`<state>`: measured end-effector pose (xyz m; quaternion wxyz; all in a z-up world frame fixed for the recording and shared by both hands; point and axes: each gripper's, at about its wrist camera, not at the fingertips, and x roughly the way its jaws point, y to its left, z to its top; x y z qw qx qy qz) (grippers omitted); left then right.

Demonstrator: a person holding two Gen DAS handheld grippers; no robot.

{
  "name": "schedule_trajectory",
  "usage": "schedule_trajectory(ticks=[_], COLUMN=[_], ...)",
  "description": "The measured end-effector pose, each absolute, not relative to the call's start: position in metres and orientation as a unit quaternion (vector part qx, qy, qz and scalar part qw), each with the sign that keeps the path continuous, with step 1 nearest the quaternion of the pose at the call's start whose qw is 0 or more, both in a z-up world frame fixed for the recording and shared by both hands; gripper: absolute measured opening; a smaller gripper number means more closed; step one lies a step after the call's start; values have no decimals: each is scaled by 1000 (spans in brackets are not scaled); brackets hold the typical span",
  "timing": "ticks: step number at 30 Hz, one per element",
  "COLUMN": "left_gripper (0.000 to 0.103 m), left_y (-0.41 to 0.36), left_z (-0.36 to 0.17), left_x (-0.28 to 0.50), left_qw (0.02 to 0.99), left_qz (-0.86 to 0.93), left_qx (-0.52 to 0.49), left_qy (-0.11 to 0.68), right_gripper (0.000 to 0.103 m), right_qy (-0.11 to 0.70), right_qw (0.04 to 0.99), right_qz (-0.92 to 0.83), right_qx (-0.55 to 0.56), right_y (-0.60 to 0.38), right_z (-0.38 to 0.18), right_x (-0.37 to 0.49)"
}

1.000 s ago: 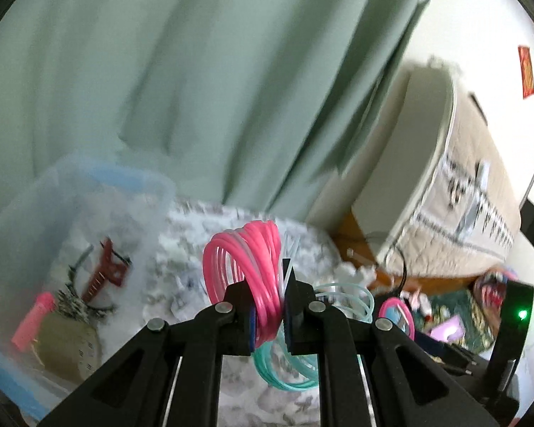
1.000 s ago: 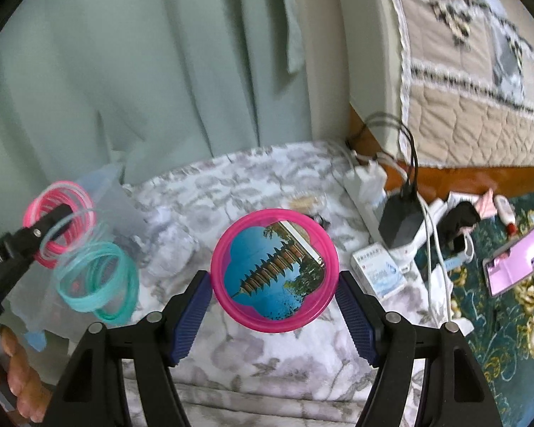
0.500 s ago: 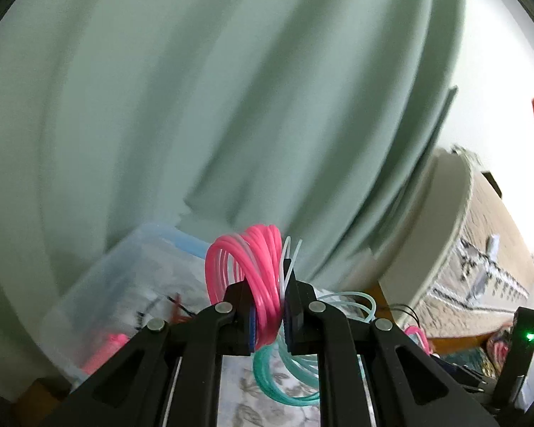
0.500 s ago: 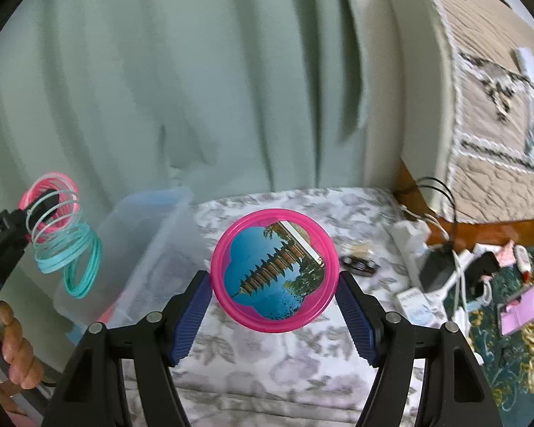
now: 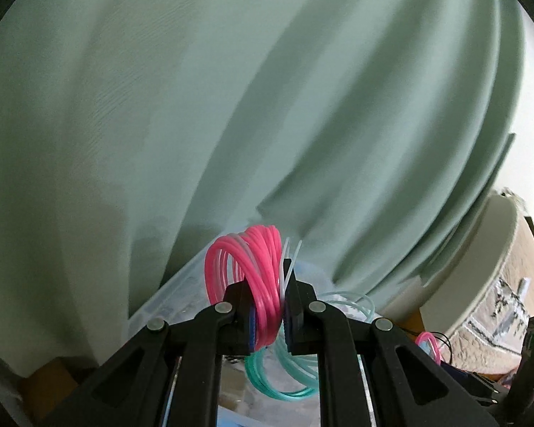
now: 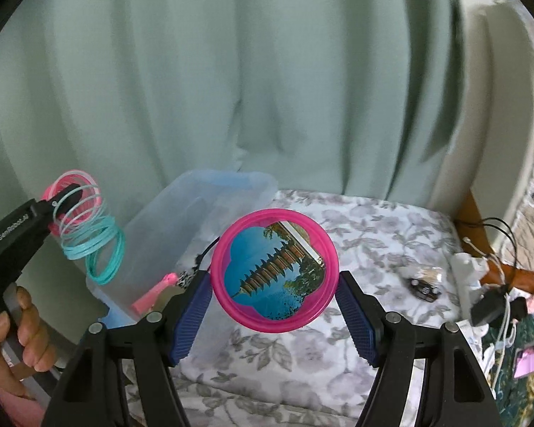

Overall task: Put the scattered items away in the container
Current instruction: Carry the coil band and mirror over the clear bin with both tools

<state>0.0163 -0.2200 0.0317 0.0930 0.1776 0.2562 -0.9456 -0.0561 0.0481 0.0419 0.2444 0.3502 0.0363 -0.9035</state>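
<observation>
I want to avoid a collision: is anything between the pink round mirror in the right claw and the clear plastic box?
Nothing visible blocks it. The pink round mirror is held just right of the open clear plastic box; the spring toy hangs left.

White lettering "GenRobot.AI" (small, slightly blurred) runs along the left gripper (image 6: pixel 66 192) body.

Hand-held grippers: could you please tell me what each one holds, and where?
Left: spring toy, by its pink coils. Right: round pink mirror, by opposite rim edges.
</observation>
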Motion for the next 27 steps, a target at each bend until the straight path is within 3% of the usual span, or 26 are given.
schedule_trajectory(ticks=[27], left_gripper=[12], left_y=[-248], left_z=[-12], left_x=[-10], left_qw=[107], left_qz=[-923], left_qx=[249], left_qy=[274], right_gripper=[74], right_qy=[109], right_qw=[325], right_qz=[-850], right_qx=[400], right_y=[-62], right_z=[2], right_x=[-71])
